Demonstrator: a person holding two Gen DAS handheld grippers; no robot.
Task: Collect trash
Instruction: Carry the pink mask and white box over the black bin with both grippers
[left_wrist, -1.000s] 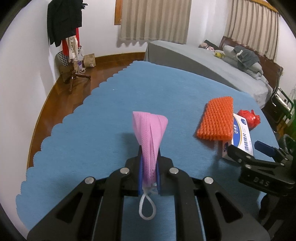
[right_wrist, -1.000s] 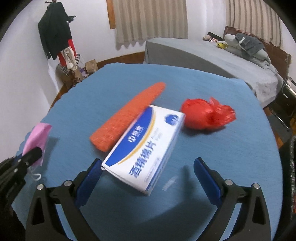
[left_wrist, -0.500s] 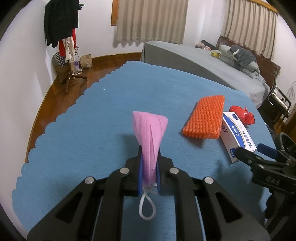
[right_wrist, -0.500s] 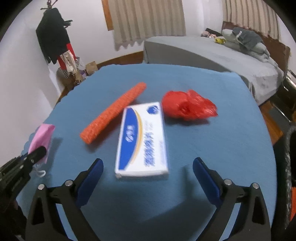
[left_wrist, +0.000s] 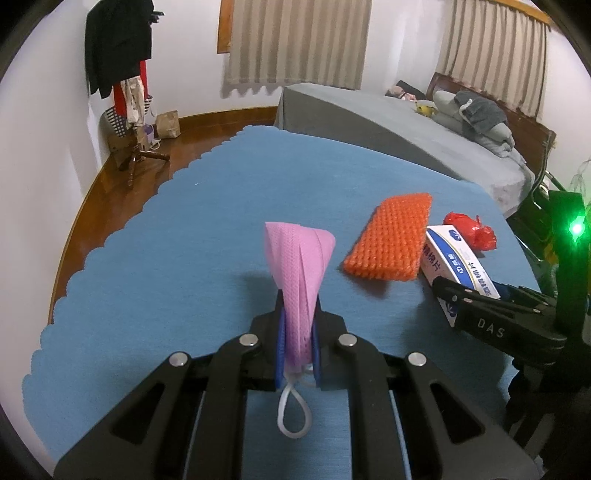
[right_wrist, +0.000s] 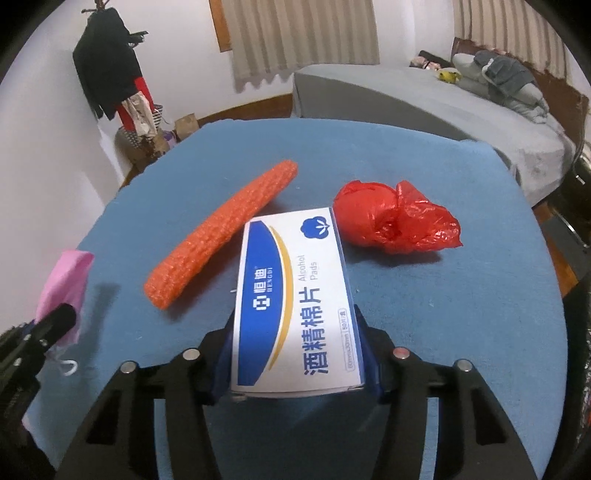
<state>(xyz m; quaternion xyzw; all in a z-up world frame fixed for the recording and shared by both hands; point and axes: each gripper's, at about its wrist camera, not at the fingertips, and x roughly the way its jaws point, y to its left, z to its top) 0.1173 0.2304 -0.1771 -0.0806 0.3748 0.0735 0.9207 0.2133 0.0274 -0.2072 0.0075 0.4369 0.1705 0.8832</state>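
Observation:
My left gripper (left_wrist: 298, 325) is shut on a pink face mask (left_wrist: 300, 266), held above the blue tablecloth (left_wrist: 184, 236); its white ear loop hangs below the fingers. My right gripper (right_wrist: 297, 343) is shut on the sides of a white and blue alcohol pads box (right_wrist: 293, 295), which also shows in the left wrist view (left_wrist: 456, 266). An orange bubble-wrap sheet (right_wrist: 221, 230) lies left of the box. A crumpled red plastic bag (right_wrist: 395, 218) lies behind it to the right. The mask also shows at the left of the right wrist view (right_wrist: 64, 284).
A grey bed (left_wrist: 388, 125) stands beyond the table. A coat rack with clothes (left_wrist: 118, 62) stands at the far left wall by bags on the wooden floor (left_wrist: 110, 177). A dark bin edge (right_wrist: 585, 406) shows at the right.
My right gripper moved forward and closed on the alcohol pads box, which now sits between its fingers. My left gripper still holds the pink mask, shifted slightly.

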